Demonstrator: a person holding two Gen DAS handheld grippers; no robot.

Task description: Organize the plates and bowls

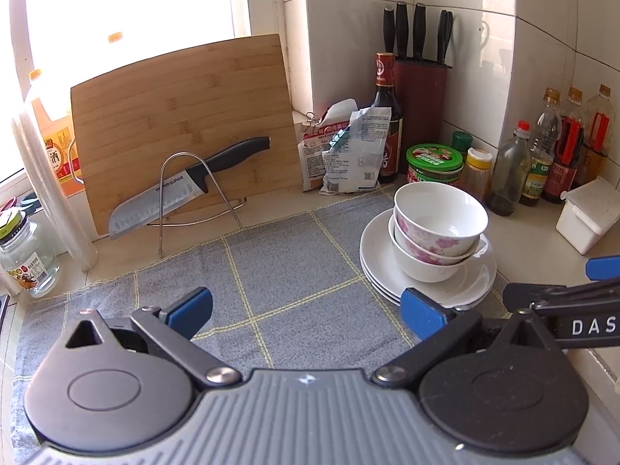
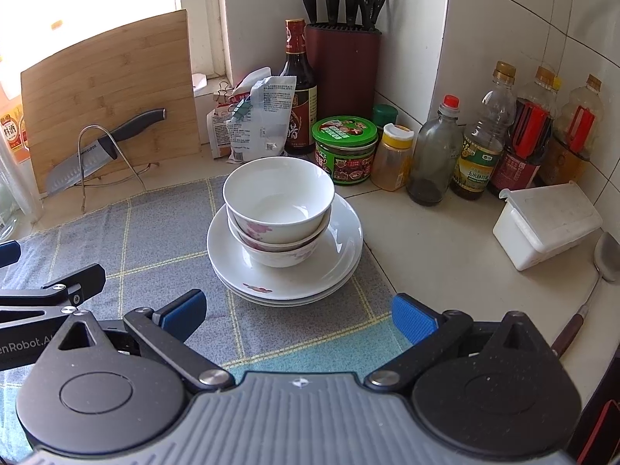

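Looks basically done: bowls (image 2: 278,209) nested on the stacked plates (image 2: 285,271), on the cloth (image 2: 155,255) at the worktop corner. Left claw (image 1: 306,310) and right claw (image 2: 298,310) both spread, empty.

The knife (image 1: 182,190) leaning on the wire rack is showing the brand "SUPOR" on its blade, legible in the left wrist view. The other gripper's arm (image 1: 581,323), reaching in at that view's right edge, is displaying white letters "DAS", cut off by the frame. In the right wrist view, the arm (image 2: 27,345) at the left edge is carrying the partial text "enRobot.A". The orange bottle (image 2: 11,131) by the window is bearing Chinese characters "料酒". Other package and bottle labels are staying too small to read.
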